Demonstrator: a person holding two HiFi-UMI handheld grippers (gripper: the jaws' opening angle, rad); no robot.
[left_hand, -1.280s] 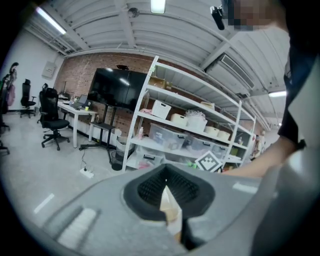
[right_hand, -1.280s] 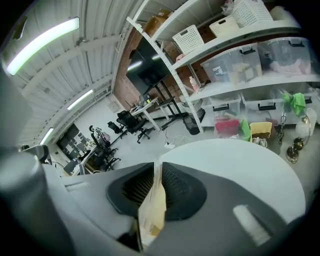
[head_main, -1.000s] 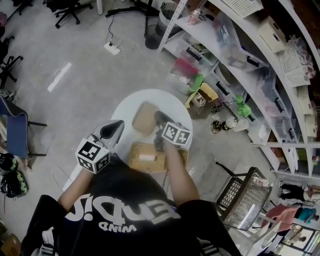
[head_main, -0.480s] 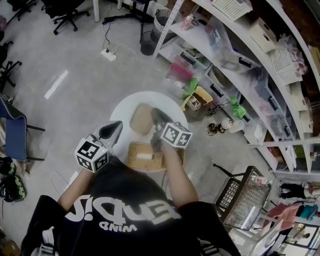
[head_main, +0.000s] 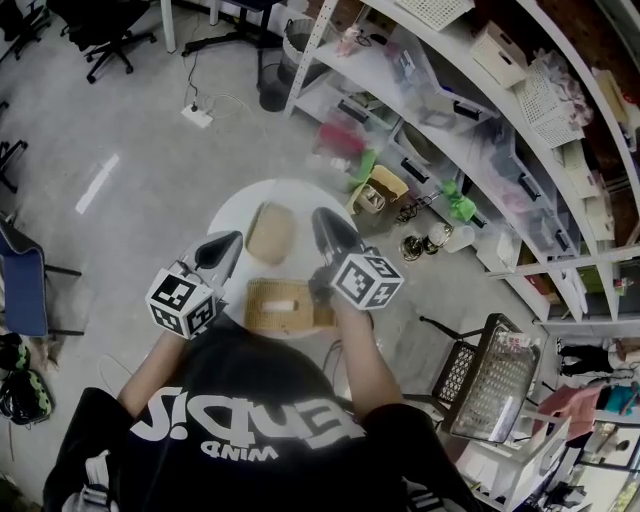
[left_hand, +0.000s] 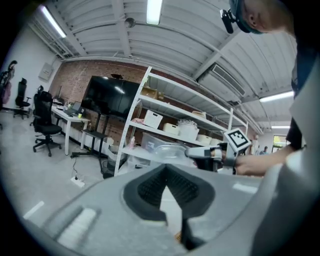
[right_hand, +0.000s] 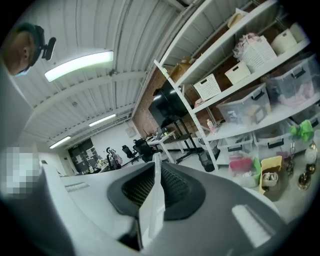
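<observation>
**Head view.** The left gripper (head_main: 232, 241) hangs over the left edge of a round white table (head_main: 300, 198). Its jaws are pressed together and carry nothing. The right gripper (head_main: 319, 218) hangs over the right part of the table, likewise closed and empty. A tan board (head_main: 267, 232) lies on the table between the two grippers. A woven box (head_main: 283, 305) sits at the edge nearest the person, its right end hidden by the right gripper's body. Shelves (head_main: 450, 95) stand beyond the table.

**Left gripper view.** The jaws meet at the tips with nothing between them. The right gripper shows ahead, to the right.

**Right gripper view.** The jaws are closed to a thin slit and grip nothing. The shelves stand to the right.
</observation>
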